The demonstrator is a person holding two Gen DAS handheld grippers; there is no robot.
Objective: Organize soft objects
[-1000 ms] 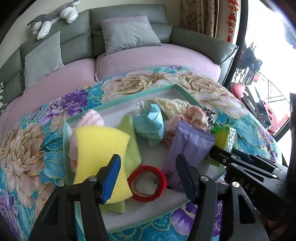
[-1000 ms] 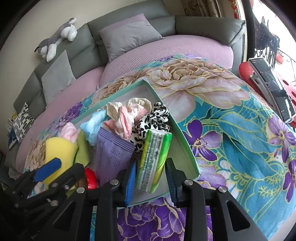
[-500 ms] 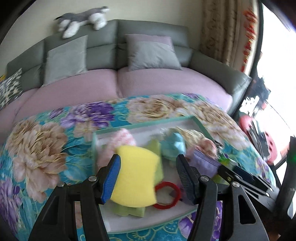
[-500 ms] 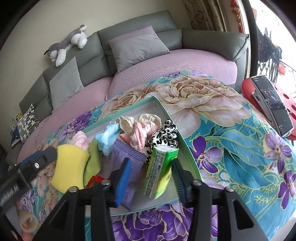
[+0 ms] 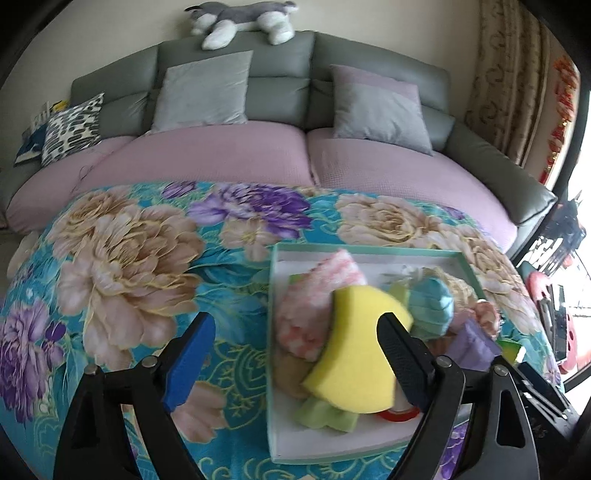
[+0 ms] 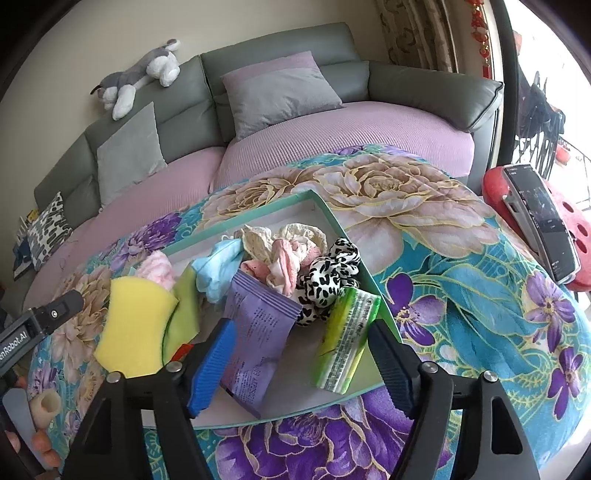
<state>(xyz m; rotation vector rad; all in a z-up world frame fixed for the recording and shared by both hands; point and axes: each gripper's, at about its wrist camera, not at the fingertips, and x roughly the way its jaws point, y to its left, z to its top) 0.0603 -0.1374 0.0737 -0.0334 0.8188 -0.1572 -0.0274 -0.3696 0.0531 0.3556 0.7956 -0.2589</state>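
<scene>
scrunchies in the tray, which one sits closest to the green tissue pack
The black-and-white leopard-print fabric scrunchie: it lies right behind the green plastic tissue pack, while the pink one and the cream lace one sit farther back in the teal-rimmed tray.

A home living room: a grey sofa (image 5: 280,85) with cushions (image 5: 201,92) and a plush dog (image 5: 240,16) curves behind the floral-clothed table (image 6: 461,266); curtains (image 5: 509,81) hang far right.
</scene>
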